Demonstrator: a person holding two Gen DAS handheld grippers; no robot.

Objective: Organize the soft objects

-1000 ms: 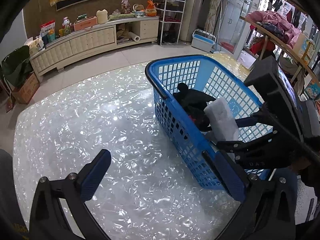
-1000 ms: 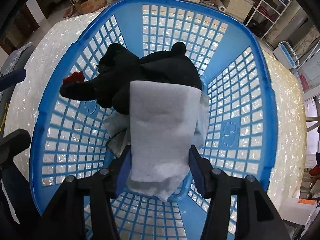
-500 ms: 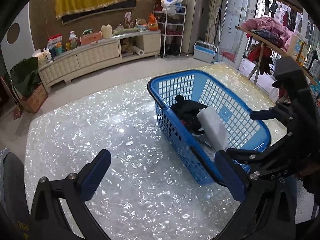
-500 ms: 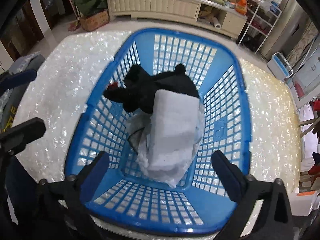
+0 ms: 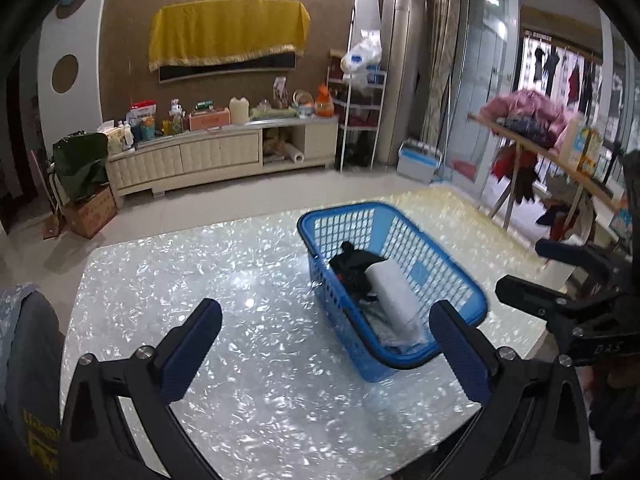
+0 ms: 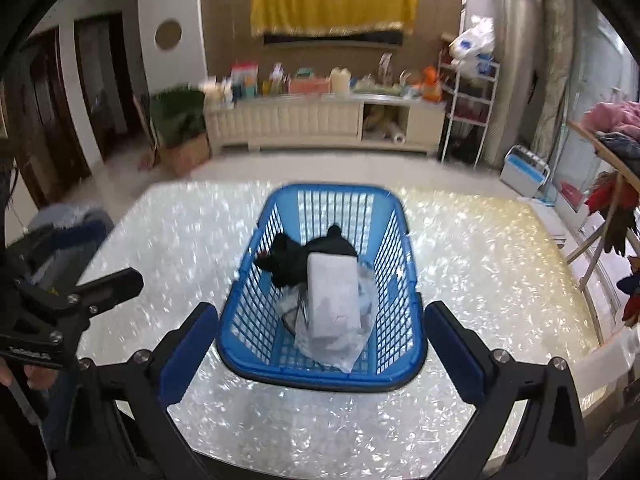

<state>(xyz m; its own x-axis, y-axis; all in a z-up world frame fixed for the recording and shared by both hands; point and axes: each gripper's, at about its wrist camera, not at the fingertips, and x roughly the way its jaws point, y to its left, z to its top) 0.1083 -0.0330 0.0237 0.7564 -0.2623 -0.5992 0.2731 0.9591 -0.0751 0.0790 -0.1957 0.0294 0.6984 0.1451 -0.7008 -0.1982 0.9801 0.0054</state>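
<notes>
Both grippers hang wide open and empty: right gripper (image 6: 320, 344) straddles the near end of the blue basket (image 6: 404, 376) from above, left gripper (image 5: 326, 344) off to its side. Only the right view looks straight down on the white foam block (image 6: 334, 292) lying over a black plush toy (image 6: 292, 260) and crinkly plastic (image 6: 364, 312). Shiny table (image 5: 240, 280) beyond is bare.

A lived-in home living room: a long cream media cabinet (image 6: 320, 124) crowded with bottles and boxes stands under a wall-mounted screen draped in yellow cloth (image 6: 334, 4). A wire shelf rack (image 6: 468, 96) and a clothes rack (image 5: 532, 120) piled with garments flank a pearly-topped table (image 6: 480, 248).
</notes>
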